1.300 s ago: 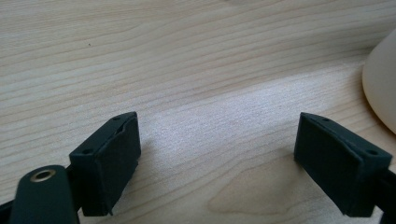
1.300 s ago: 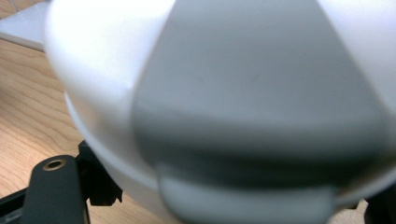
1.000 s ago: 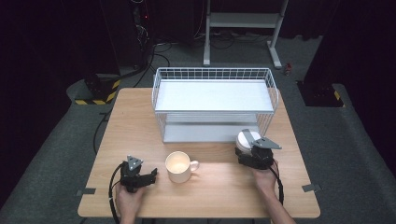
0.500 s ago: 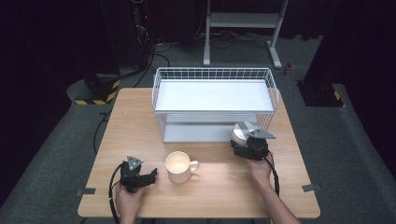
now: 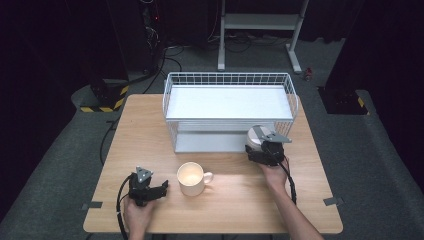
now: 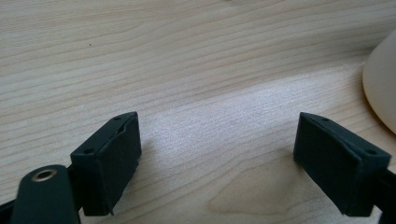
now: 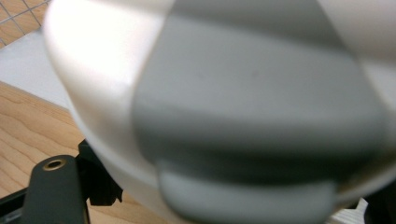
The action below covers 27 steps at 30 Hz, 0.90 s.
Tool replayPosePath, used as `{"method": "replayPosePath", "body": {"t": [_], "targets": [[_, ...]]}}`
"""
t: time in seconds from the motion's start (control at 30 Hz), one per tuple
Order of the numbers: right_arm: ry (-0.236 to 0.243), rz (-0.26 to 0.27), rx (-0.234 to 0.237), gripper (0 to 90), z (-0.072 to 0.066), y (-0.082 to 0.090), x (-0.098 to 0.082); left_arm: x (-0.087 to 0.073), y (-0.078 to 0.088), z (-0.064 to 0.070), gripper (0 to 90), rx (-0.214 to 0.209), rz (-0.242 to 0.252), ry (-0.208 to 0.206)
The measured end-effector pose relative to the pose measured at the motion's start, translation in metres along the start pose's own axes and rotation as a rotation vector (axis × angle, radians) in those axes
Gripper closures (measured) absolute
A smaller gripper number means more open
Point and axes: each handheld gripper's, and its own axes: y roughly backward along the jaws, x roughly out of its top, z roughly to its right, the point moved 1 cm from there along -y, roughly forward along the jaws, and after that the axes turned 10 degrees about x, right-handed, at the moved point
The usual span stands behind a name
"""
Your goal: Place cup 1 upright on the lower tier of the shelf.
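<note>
The room was dark. A wooden tabletop (image 5: 240, 200) stood on a grey floor (image 5: 370, 165). Black cables (image 5: 172, 57) lay on the floor behind it, near a grey metal stand (image 5: 260, 22).

Left tongs (image 6: 217, 154) spread wide over wooden table (image 6: 187, 60), cream mug (image 6: 382, 84) at right edge

Wooden table (image 5: 150, 130), dark grey floor (image 5: 60, 150), metal stand (image 5: 260, 22), black-and-yellow hazard-striped base (image 5: 102, 102), trailing cables (image 5: 170, 55)

Mug (image 5: 191, 178) before rack (image 5: 229, 116) on table (image 5: 150, 130)
</note>
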Motion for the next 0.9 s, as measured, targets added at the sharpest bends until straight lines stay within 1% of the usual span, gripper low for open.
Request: {"method": "replayPosePath", "body": {"t": [0.33, 0.37, 0.5, 0.53, 0.57, 0.67, 0.7, 0.9], "targets": [[0.001, -0.002, -0.006, 18.8, 0.004, -0.009, 0.006, 0.000, 0.000, 0.000, 15.6, 0.000, 0.000, 0.001], [0.008, 0.002, -0.010, 18.8, 0.004, -0.011, 0.007, 0.000, 0.000, 0.000, 15.6, 0.000, 0.000, 0.001], [0.006, 0.016, -0.014, 18.9, 0.006, -0.013, 0.007, 0.000, 0.000, 0.000, 15.6, 0.000, 0.000, -0.001], [0.013, 0.023, -0.015, 18.9, 0.008, -0.015, 0.007, 0.000, 0.000, 0.000, 15.6, 0.001, 0.000, 0.000], [0.008, 0.026, -0.024, 18.9, 0.008, -0.016, 0.008, 0.000, 0.000, 0.000, 15.6, -0.001, -0.001, 0.001], [0.005, 0.018, -0.028, 18.8, 0.008, -0.018, 0.009, 0.000, 0.000, 0.000, 15.6, 0.001, 0.000, 0.000], [0.014, 0.006, -0.029, 18.8, 0.010, -0.019, 0.012, 0.000, 0.000, 0.000, 15.6, 0.000, 0.000, 0.002], [0.013, 0.000, -0.034, 18.4, 0.011, -0.022, 0.014, 0.000, 0.000, 0.000, 15.6, 0.000, 0.000, 0.002]]}}
